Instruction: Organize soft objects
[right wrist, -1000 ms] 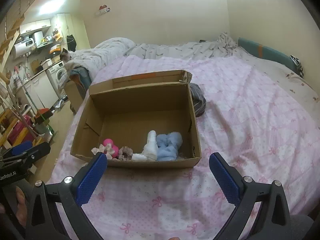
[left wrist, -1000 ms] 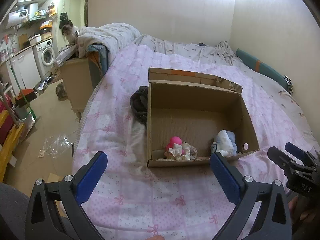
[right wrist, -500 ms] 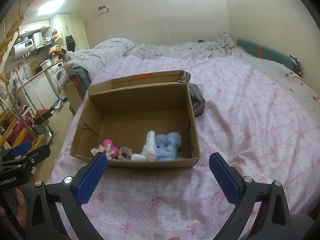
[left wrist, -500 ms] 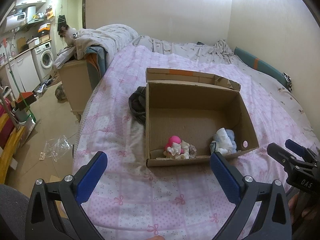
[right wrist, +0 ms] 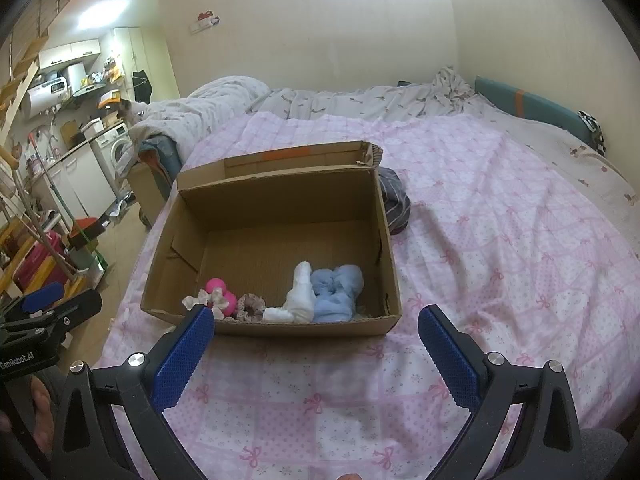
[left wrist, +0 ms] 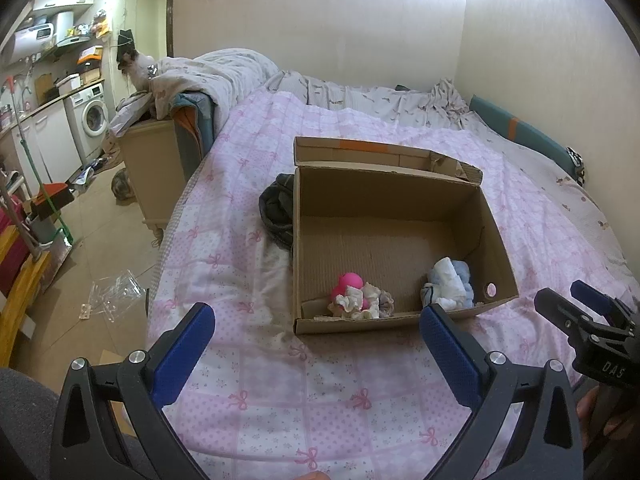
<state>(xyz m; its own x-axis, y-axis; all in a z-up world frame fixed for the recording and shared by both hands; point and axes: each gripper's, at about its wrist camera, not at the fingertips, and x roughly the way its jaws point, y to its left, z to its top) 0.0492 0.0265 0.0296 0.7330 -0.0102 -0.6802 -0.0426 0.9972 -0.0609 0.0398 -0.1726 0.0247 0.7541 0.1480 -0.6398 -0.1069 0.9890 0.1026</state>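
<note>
Little is changed since the earlier frames: both cameras are drawn back only slightly from the cardboard box (right wrist: 272, 236) on the bed (right wrist: 500, 248). Both the left gripper (left wrist: 316, 340) and right gripper (right wrist: 316, 340) are held with jaws spread, empty. Pink toy (right wrist: 218, 286), scrunchie (right wrist: 250, 306), white cloth (right wrist: 300, 294) and blue cloth (right wrist: 338, 290) are already boxed. A dark garment (left wrist: 276, 208) (possibly still to be sorted) is left just beside the box.

Washing machine (left wrist: 95, 120), pink bedspread (right wrist: 500, 248)
</note>
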